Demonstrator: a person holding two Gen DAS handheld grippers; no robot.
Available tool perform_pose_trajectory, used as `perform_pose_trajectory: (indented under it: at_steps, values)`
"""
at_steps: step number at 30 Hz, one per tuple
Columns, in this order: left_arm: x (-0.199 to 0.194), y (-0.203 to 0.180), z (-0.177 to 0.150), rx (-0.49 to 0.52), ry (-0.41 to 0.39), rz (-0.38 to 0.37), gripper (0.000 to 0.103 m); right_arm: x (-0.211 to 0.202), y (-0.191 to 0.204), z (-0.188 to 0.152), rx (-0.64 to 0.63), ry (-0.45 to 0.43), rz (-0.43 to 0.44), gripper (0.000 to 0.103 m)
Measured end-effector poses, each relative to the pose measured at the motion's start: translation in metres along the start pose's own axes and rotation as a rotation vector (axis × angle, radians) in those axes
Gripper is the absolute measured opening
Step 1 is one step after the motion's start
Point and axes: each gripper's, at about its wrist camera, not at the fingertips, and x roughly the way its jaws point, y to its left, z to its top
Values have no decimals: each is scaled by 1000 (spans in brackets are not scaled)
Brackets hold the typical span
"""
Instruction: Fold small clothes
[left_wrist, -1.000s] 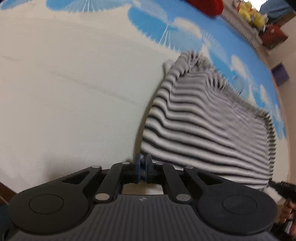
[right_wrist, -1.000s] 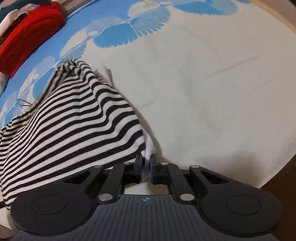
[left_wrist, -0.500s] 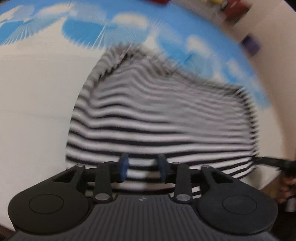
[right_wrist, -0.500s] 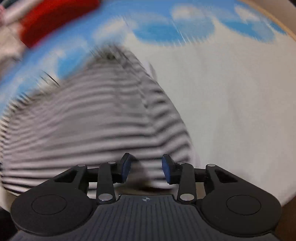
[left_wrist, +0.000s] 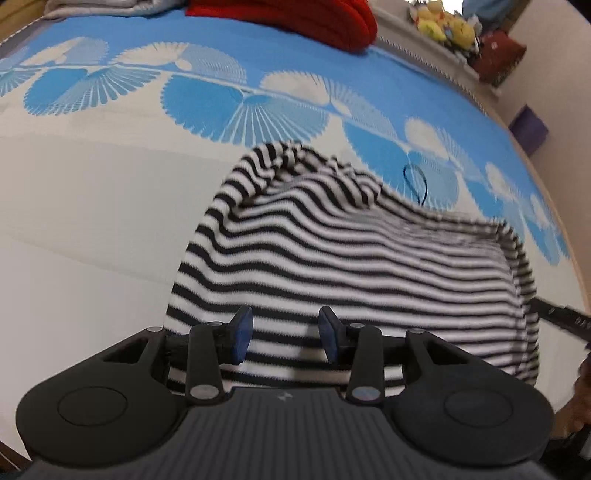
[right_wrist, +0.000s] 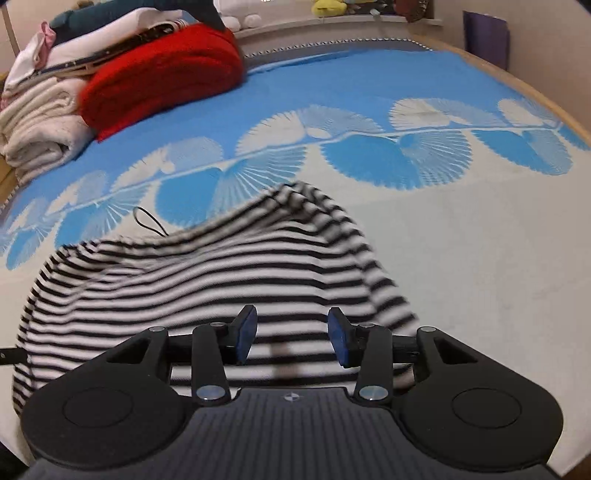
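Observation:
A black-and-white striped garment (left_wrist: 351, 266) lies folded over on the bed, its far edge bunched and raised; it also shows in the right wrist view (right_wrist: 207, 280). My left gripper (left_wrist: 285, 339) is open and empty, hovering over the garment's near left part. My right gripper (right_wrist: 292, 336) is open and empty over its near right part. The tip of the right gripper shows at the right edge of the left wrist view (left_wrist: 561, 317).
The bed cover (right_wrist: 461, 258) is white near me and blue with fan patterns farther off. A red blanket (right_wrist: 162, 74) and a stack of folded laundry (right_wrist: 40, 122) lie at the far left. A thin black loop (right_wrist: 147, 223) lies behind the garment. Plush toys (left_wrist: 443, 26) sit on a ledge.
Both grippers were shut on the garment's near edge a second ago. They have opened, let it go, and now sit over it. The garment now lies doubled over.

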Motion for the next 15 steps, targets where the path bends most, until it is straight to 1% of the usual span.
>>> perform_pose_trajectory:
  at_steps: [2,4,5,7,8,11,13,15]
  values:
    - [1,-2,4,-18,-15,-15,43,9,8,2,9,5,18,44]
    - [1,-4,6,-26,-20,-27,43,22,16,2,-1,33,20,48]
    - [3,-6,7,-26,-19,-33,43,31,22,1,-15,63,7,49]
    - [5,-10,8,-18,-18,-42,43,52,27,-7,-76,165,-52,50]
    - [6,-12,9,-9,-20,-44,43,62,30,-12,-112,201,-76,50]
    - [5,-12,11,19,-36,-38,43,62,40,-11,-177,177,-100,50]
    - [1,-9,11,25,-52,-37,43,53,41,-10,-165,155,-103,50]
    - [-4,-4,11,23,-70,-35,43,35,37,-4,-137,102,-90,50]
